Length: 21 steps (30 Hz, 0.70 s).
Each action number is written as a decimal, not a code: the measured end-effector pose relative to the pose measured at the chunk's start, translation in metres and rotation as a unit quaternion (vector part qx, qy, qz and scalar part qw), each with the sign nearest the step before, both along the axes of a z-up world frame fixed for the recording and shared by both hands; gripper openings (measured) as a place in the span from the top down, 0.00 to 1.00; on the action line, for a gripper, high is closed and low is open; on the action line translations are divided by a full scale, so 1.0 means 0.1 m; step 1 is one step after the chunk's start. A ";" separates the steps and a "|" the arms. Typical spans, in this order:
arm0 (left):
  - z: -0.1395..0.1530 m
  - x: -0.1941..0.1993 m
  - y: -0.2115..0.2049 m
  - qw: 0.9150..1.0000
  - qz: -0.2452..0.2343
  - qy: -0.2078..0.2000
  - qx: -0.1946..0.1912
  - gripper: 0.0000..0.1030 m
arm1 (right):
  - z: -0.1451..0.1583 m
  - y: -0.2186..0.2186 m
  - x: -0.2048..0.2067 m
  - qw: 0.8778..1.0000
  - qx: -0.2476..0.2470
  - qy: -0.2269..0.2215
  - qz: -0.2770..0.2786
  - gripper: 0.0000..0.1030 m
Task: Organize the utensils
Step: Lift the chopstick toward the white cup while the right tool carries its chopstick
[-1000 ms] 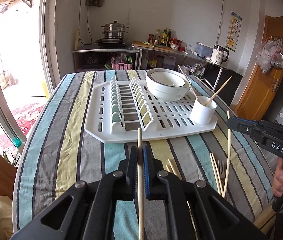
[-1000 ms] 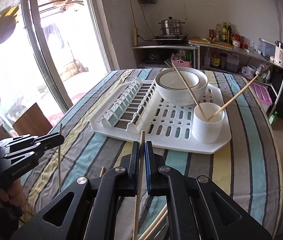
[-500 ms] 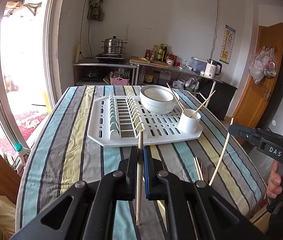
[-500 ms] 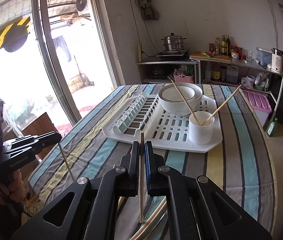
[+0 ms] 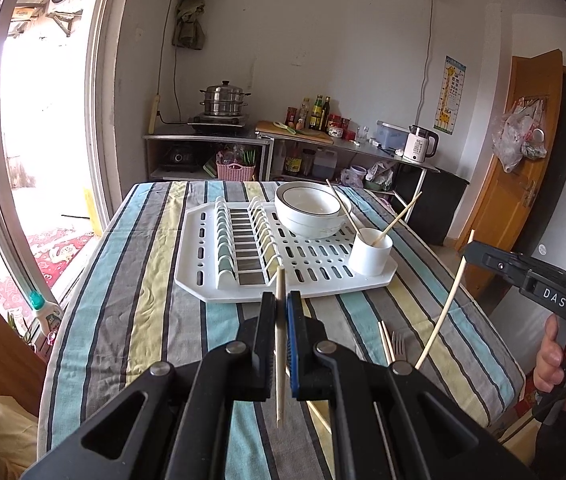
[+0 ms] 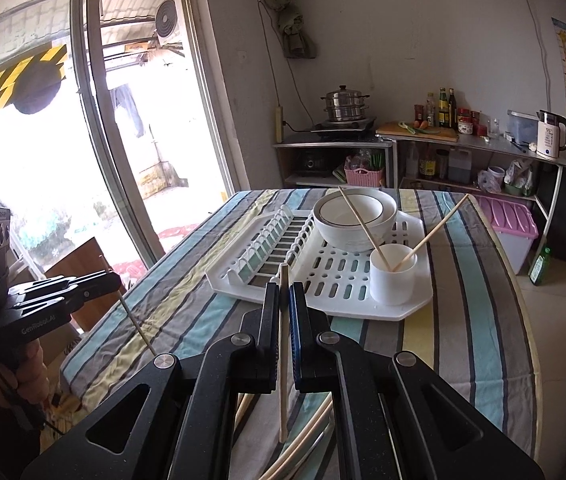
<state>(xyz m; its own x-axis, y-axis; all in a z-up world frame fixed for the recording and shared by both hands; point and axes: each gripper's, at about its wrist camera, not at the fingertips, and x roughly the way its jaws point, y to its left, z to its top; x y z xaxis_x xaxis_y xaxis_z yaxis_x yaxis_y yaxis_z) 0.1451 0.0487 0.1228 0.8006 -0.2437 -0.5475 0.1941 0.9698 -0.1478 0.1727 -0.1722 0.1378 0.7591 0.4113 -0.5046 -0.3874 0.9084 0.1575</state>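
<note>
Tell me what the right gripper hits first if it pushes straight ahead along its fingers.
Probably the near edge of the white dish rack, just left of the white cup. The right gripper, shut on a chopstick, seems raised above the table, so depth is uncertain.

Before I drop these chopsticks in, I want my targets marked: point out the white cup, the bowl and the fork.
white cup [image 6: 393,286], right wrist view, on its front wall.
bowl [image 6: 349,236], right wrist view, on its outer side.
fork [image 5: 399,345], left wrist view, on its tines.
</note>
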 end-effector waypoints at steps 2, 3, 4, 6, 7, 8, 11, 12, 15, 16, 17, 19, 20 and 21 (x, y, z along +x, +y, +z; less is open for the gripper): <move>0.03 0.03 -0.02 1.000 -0.003 -0.002 0.002 0.94 | 0.05 -0.04 0.02 1.000 0.001 -0.007 -0.005 0.95; 0.05 0.05 -0.04 1.000 -0.005 -0.003 0.003 0.94 | 0.07 -0.06 0.04 1.000 0.001 -0.010 -0.007 0.95; 0.07 0.08 -0.05 1.000 -0.007 -0.003 0.004 0.94 | 0.09 -0.09 0.06 1.000 0.002 -0.012 -0.010 0.95; 0.10 0.14 -0.08 1.000 -0.012 -0.003 0.002 0.94 | 0.13 -0.14 0.10 1.000 0.002 -0.017 -0.017 0.95; 0.12 0.18 -0.11 1.000 -0.014 -0.004 0.002 0.94 | 0.14 -0.17 0.12 1.000 0.003 -0.019 -0.021 0.95; 0.14 0.22 -0.14 1.000 -0.017 -0.005 0.002 0.94 | 0.16 -0.20 0.14 0.999 0.003 -0.021 -0.025 0.95; 0.19 0.35 -0.25 1.000 -0.027 -0.007 0.002 0.94 | 0.19 -0.29 0.24 0.999 0.002 -0.025 -0.038 0.95; 0.21 0.40 -0.29 0.999 -0.031 -0.006 0.002 0.94 | 0.20 -0.31 0.28 0.999 0.003 -0.025 -0.041 0.95; 0.25 0.56 -0.42 0.999 -0.044 -0.004 0.000 0.94 | 0.21 -0.38 0.39 0.998 0.001 -0.028 -0.051 0.95; 0.26 0.62 -0.47 0.999 -0.048 -0.003 0.000 0.94 | 0.22 -0.41 0.44 0.998 0.002 -0.028 -0.054 0.95; 0.27 0.67 -0.52 0.999 -0.052 -0.003 -0.001 0.94 | 0.22 -0.43 0.48 0.998 0.004 -0.027 -0.057 0.95; 0.31 0.77 -0.63 0.998 -0.061 -0.003 -0.001 0.94 | 0.24 -0.47 0.55 0.998 0.007 -0.029 -0.062 0.95; 0.32 0.82 -0.68 0.998 -0.065 -0.003 -0.003 0.94 | 0.24 -0.49 0.59 0.997 0.008 -0.029 -0.064 0.95; 0.34 0.87 -0.72 0.998 -0.069 -0.004 -0.003 0.94 | 0.25 -0.51 0.63 0.997 0.010 -0.029 -0.066 0.95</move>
